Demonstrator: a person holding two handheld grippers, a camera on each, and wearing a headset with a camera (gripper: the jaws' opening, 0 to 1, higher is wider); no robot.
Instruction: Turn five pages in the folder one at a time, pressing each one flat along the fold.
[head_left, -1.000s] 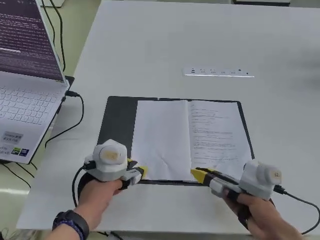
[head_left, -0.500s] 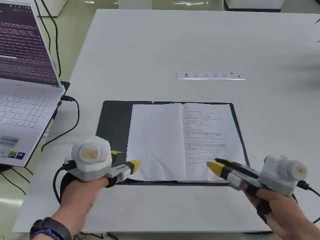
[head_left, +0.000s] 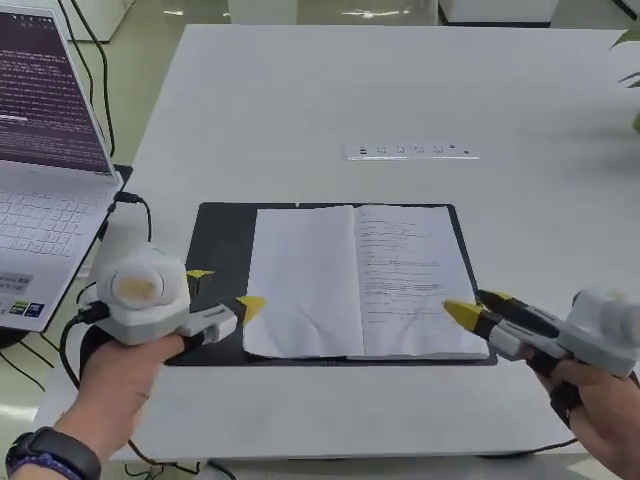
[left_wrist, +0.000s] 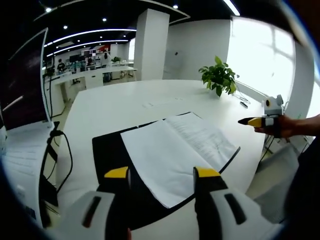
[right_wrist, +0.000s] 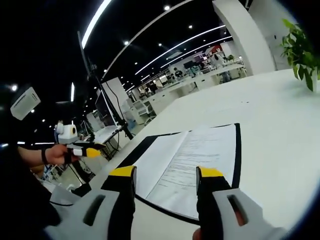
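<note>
Folder (head_left: 215, 232): lies open and flat near the front edge of the white bench (head_left: 350, 90), black cover showing at the left and along the edges. Carries a blank page (head_left: 300, 280) on the left of the fold and a printed page (head_left: 405, 270) on the right, both lying down.

Left gripper (head_left: 225, 290): hovers over the bare left cover, just beside the blank page's lower left corner. Jaws apart, clamped on nothing; seen spread in the left gripper view (left_wrist: 161, 175) too.

Right gripper (head_left: 478, 305): sits at the printed page's lower right corner, yellow tips pointing in over the edge. Jaws apart and empty, as in the right gripper view (right_wrist: 166, 172). Cannot tell whether the tips touch paper.

Beyond the folder: a white power strip (head_left: 412, 152). At the far left: an open laptop (head_left: 40, 200).
</note>
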